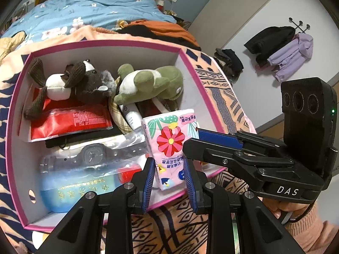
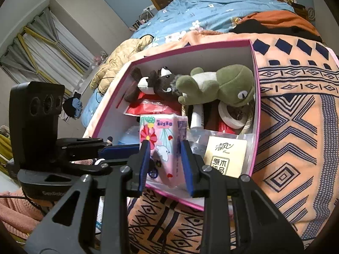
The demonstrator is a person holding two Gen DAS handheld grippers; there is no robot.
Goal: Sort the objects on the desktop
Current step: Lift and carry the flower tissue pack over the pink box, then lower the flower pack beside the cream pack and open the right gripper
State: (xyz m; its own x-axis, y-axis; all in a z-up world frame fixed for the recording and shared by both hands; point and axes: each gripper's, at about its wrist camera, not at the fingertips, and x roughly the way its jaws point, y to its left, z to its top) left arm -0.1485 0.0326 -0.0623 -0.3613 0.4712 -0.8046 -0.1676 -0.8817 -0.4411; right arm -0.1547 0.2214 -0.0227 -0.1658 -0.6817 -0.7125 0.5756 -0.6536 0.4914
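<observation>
We hold both grippers tilted downward over the near rim of a pink-edged box (image 1: 191, 67), and both clamp the same pink floral tissue pack (image 1: 169, 146): the left gripper (image 1: 169, 182) has its blue pads pressed on the pack's lower sides, and the right gripper (image 2: 165, 165) pinches it the same way in its own view, while from the left camera it reaches in from the right with one blue finger lying beside the pack's upper edge. A hand in a pink knitted sleeve (image 1: 305, 228) grips the right tool at the lower right. The pack hangs upright just above the box's near wall, over the front right part of the interior. The box sits on an orange patterned blanket (image 2: 296, 127) with bare cloth to its right and in front. Inside, at the back, a brown plush animal (image 1: 80, 80) lies beside a green plush frog (image 1: 148, 82); under them lie a red packet (image 1: 70, 122) and a white tube (image 1: 131, 116). Nearer us are a black wristwatch in clear wrap (image 1: 93, 154), a blue round container (image 1: 70, 192), a roll of white tape (image 2: 231, 114) and a beige tissue pack (image 2: 224, 156).
</observation>
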